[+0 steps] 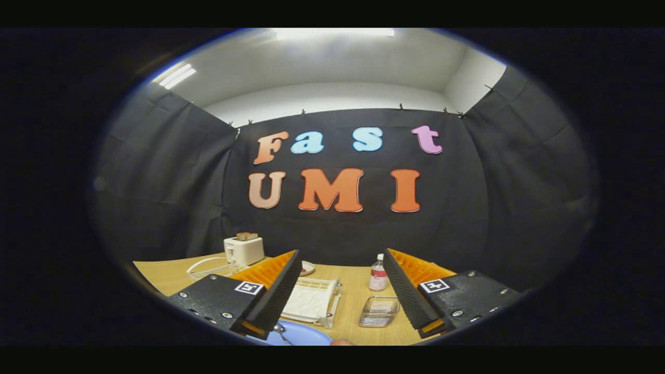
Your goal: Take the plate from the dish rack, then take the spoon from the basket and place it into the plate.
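Observation:
My gripper [340, 291] hangs above the wooden table [353, 301] with its fingers wide apart and nothing between them. Below and just behind the left finger lies a blue plate [304, 336], with the bowl of a metal spoon [280, 330] resting on it. Beyond the plate, between the fingers, stands a white dish rack [313, 304]. A clear wire basket [379, 311] sits to the right of the rack, close to the right finger.
A white toaster [244, 249] with bread in it and its cable stands at the table's back left. A small clear bottle [378, 274] with a white cap stands behind the basket. A small dish [307, 268] peeks out behind the left finger.

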Tool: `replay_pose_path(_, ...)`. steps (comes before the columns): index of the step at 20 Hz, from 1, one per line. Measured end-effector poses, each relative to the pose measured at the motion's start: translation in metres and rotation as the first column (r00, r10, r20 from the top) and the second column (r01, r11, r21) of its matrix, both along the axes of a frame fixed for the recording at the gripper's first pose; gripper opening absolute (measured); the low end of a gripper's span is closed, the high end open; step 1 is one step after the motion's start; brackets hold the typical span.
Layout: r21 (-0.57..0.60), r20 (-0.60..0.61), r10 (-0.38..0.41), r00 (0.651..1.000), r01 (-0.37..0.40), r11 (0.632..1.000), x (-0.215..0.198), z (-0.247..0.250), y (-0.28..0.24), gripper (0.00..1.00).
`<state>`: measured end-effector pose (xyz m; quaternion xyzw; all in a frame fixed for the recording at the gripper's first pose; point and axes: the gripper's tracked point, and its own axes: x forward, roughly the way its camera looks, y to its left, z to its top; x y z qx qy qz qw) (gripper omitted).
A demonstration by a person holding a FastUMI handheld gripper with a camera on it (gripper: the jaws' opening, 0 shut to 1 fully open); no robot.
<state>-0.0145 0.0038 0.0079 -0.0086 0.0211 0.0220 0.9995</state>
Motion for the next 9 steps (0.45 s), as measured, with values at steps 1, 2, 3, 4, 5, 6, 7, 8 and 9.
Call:
replay_pose_path(1, -0.008, 0.011, -0.004, 1.0, 0.004, 1.0, 0.003, 0.007, -0.001, 0.93)
replay_pose_path(2, -0.011, 0.021, -0.007, 1.0, 0.008, 1.0, 0.005, 0.011, -0.002, 0.94)
replay_pose_path(3, -0.017, 0.03, -0.008, 1.0, 0.009, 1.0, 0.005, 0.015, -0.002, 0.94)
replay_pose_path(4, -0.024, 0.031, -0.015, 0.999, 0.015, 1.0, 0.007, 0.017, -0.004, 0.93)
replay_pose_path(5, -0.032, 0.028, -0.023, 0.999, 0.024, 0.999, 0.008, 0.018, -0.006, 0.94)
replay_pose_path(6, -0.038, 0.025, -0.034, 0.999, 0.035, 0.999, 0.009, 0.018, -0.008, 0.94)
replay_pose_path(7, -0.041, 0.023, -0.044, 0.999, 0.045, 0.998, 0.011, 0.019, -0.009, 0.94)
replay_pose_path(8, -0.038, 0.023, -0.048, 0.999, 0.048, 0.998, 0.012, 0.02, -0.008, 0.94)
replay_pose_path(9, -0.034, 0.021, -0.048, 0.999, 0.049, 0.998, 0.013, 0.019, -0.008, 0.94)
